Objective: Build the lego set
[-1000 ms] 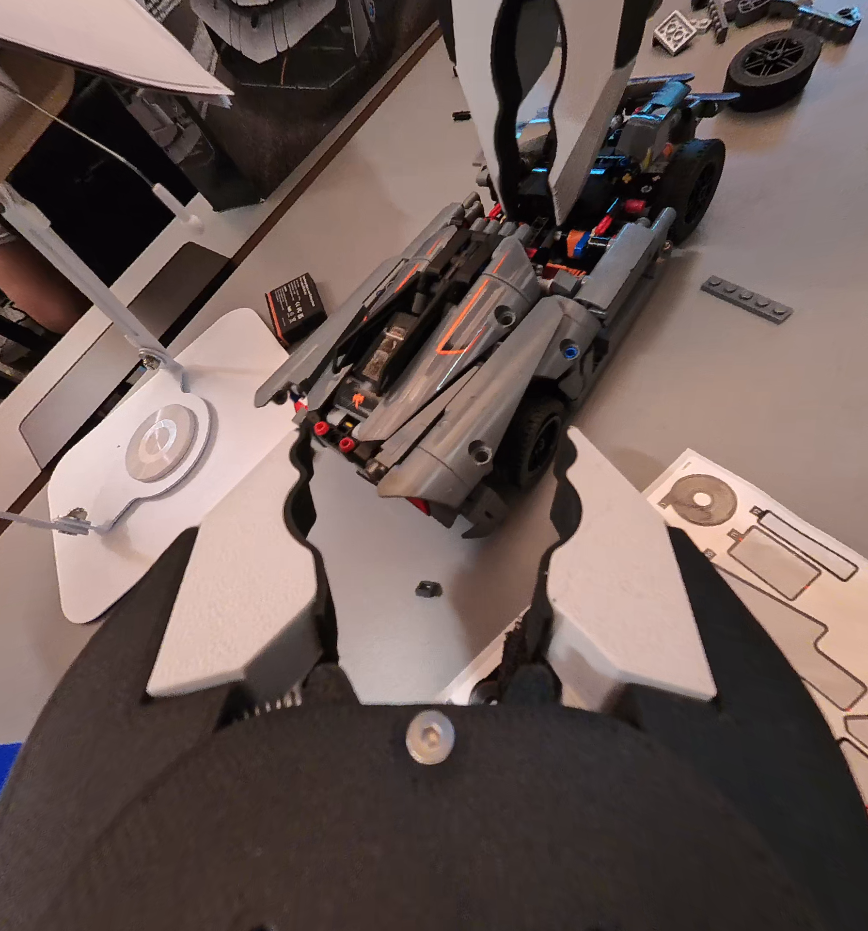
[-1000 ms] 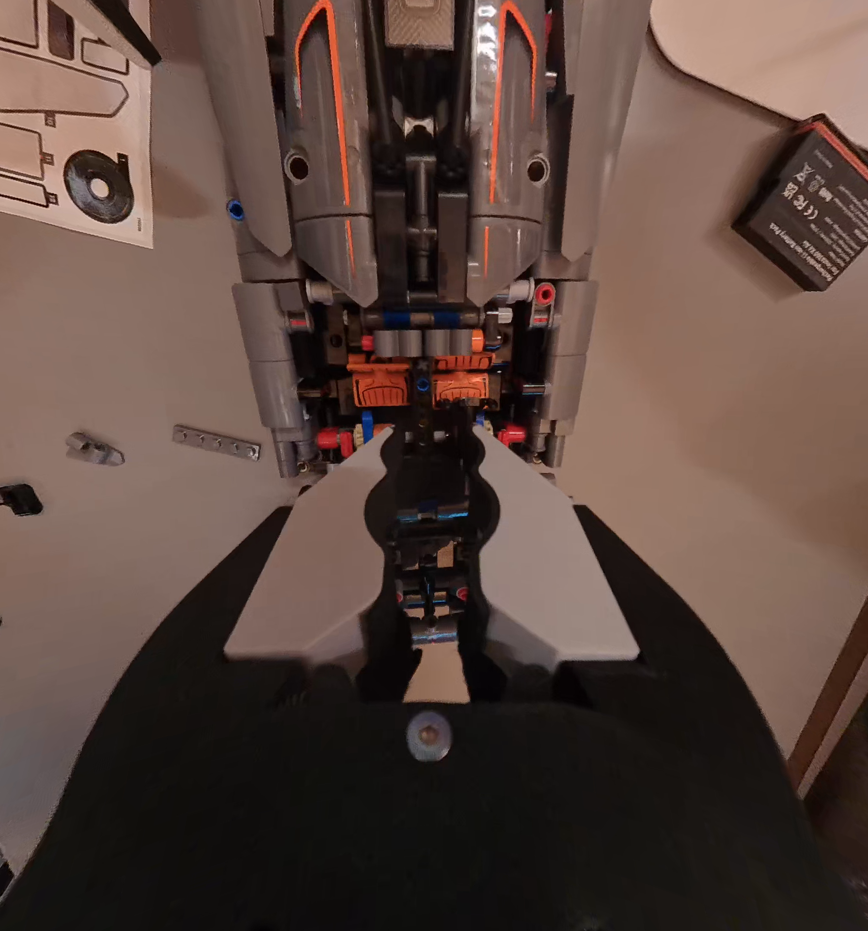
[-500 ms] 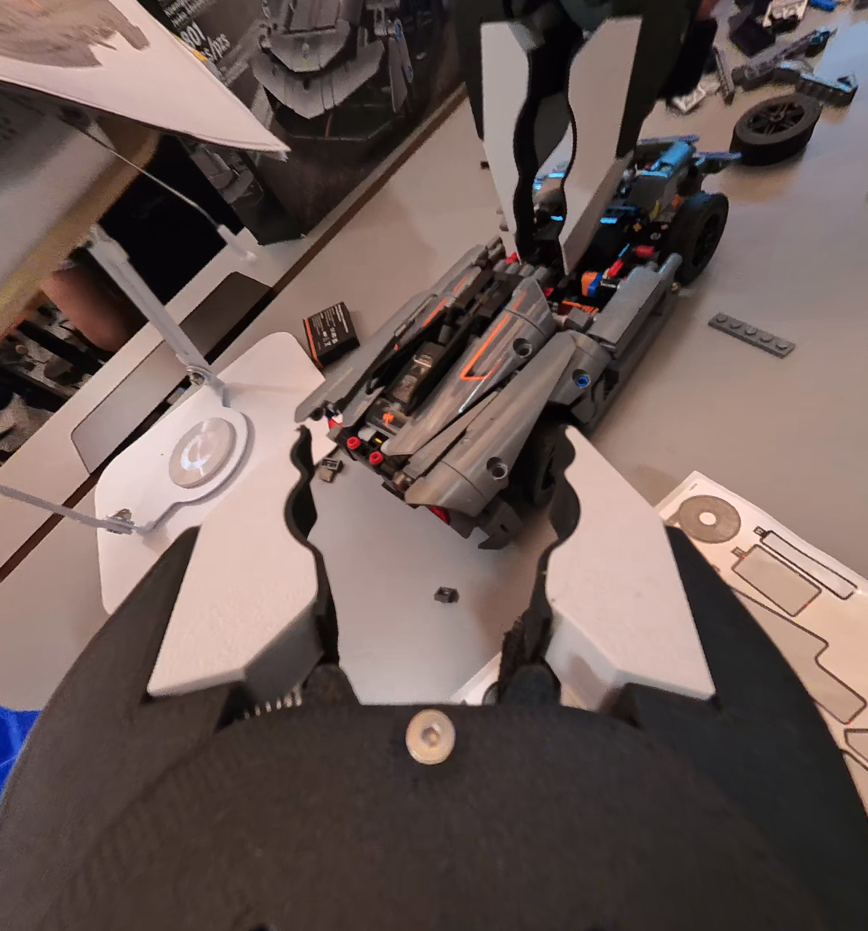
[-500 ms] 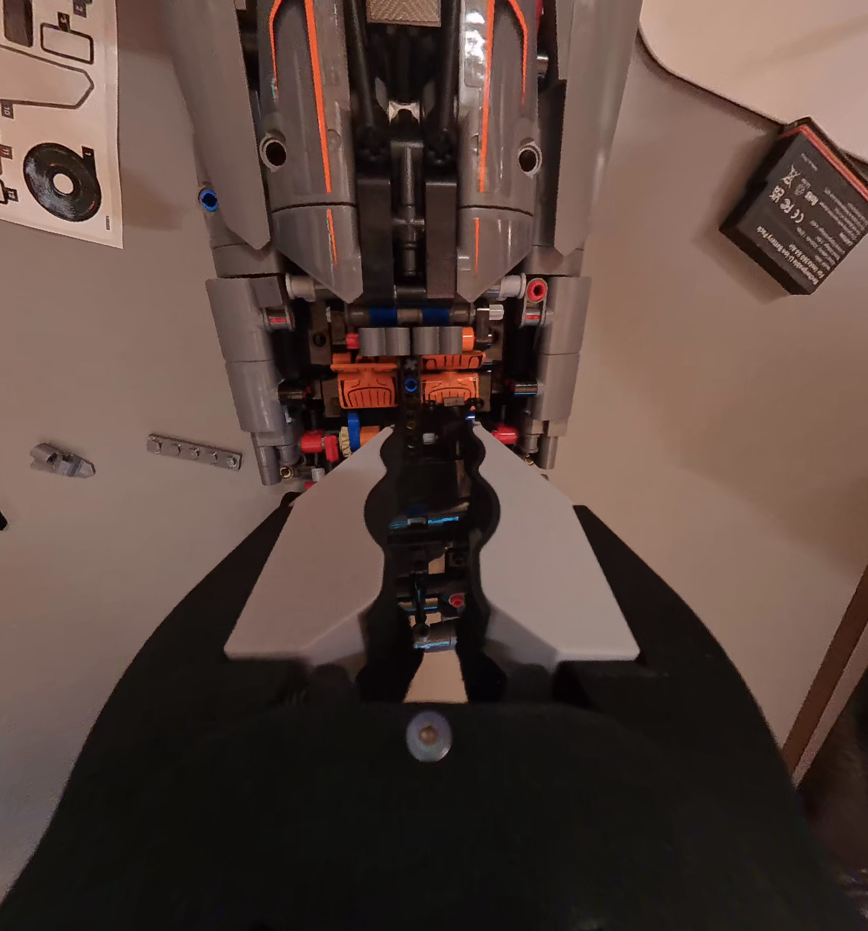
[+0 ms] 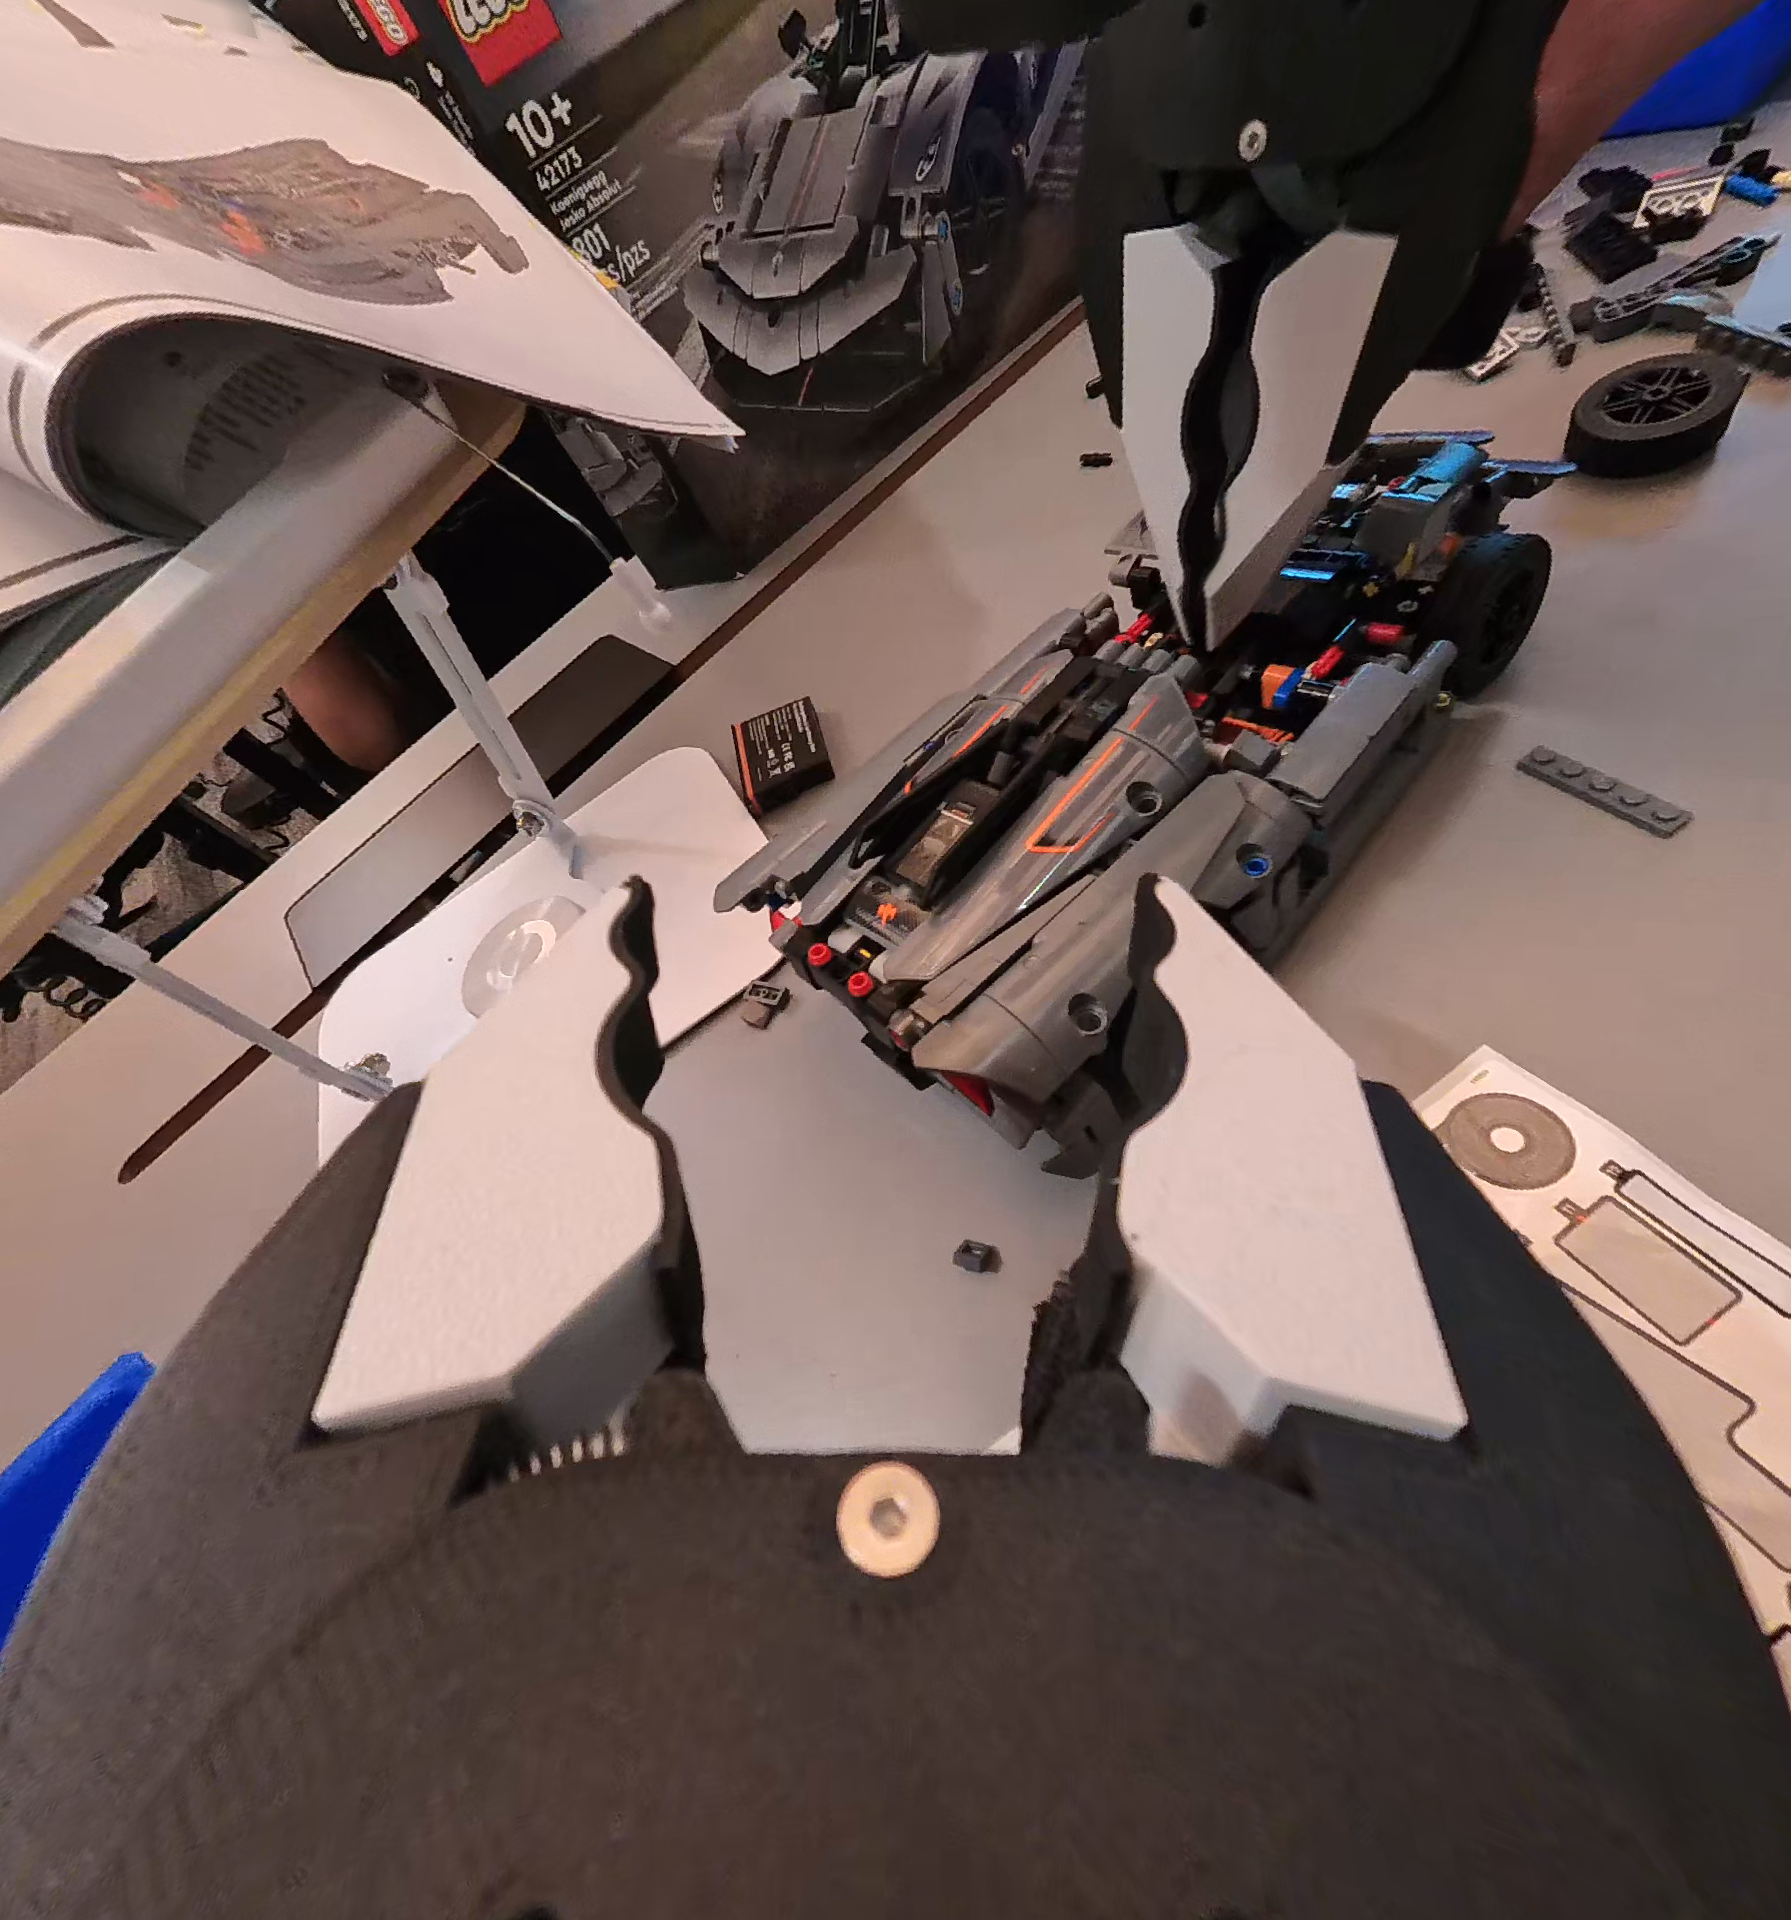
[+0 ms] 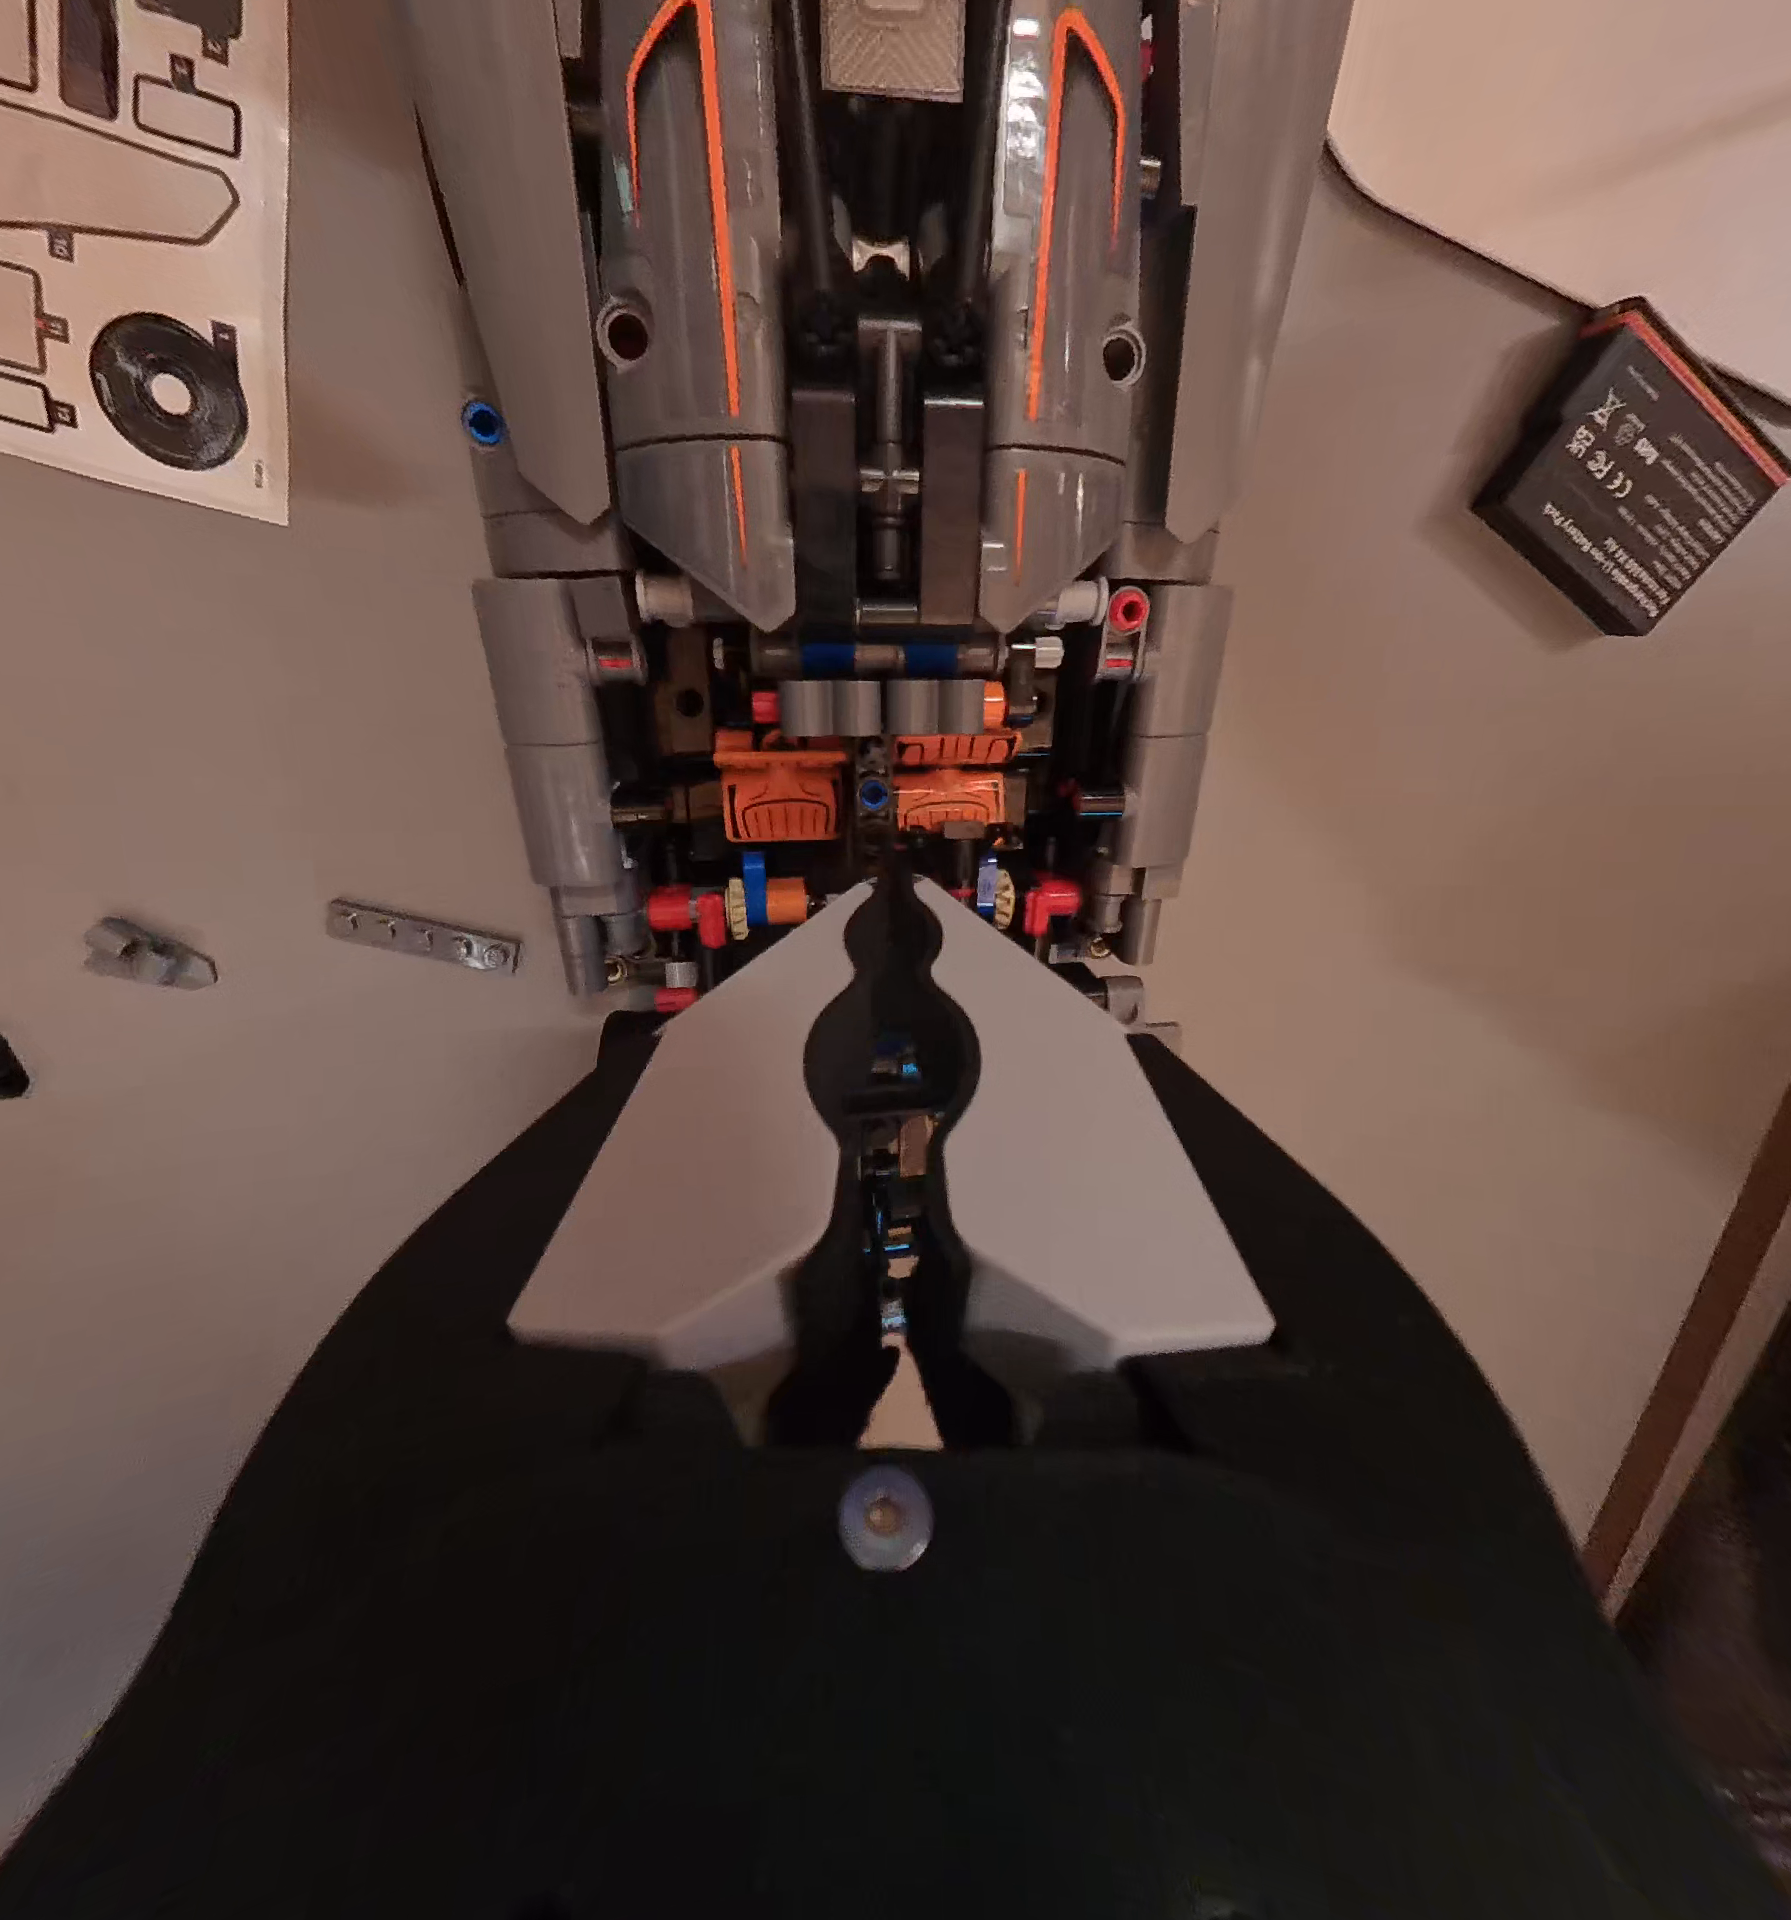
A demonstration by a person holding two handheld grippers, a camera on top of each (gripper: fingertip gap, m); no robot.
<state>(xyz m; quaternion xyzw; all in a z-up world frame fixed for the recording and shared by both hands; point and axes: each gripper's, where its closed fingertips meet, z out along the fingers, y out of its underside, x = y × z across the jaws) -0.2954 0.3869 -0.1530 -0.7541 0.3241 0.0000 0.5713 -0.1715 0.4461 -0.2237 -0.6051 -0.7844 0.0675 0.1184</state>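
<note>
**Tips Closed Over Model Car's Open Middle**

A grey toy car (image 5: 1109, 842) with orange stripes sits partly built on a pale table (image 5: 1556, 997), nose toward the left gripper (image 5: 891, 997), one black wheel fitted at its far end. The left gripper hovers low before the car's front, its jaws spread wide with nothing between them but bare table and a tiny dark piece (image 5: 974, 1257); the right finger overlaps the car's front corner in view, though contact cannot be told.

The right gripper (image 6: 893, 883) points down into the car's exposed middle, just behind two orange seats (image 6: 777, 800). Its jaws are drawn together until the tips meet; whether they pinch a small part there cannot be told.

Around the car lie a flat grey strip (image 6: 423, 935), a small grey piece (image 6: 148, 951), a black battery (image 6: 1639, 468), a sticker sheet (image 5: 1649, 1278) and a loose tyre (image 5: 1655, 410). An open instruction booklet (image 5: 247, 260) rests on a white stand (image 5: 662, 821), and the set's box (image 5: 818, 208) stands behind.
</note>
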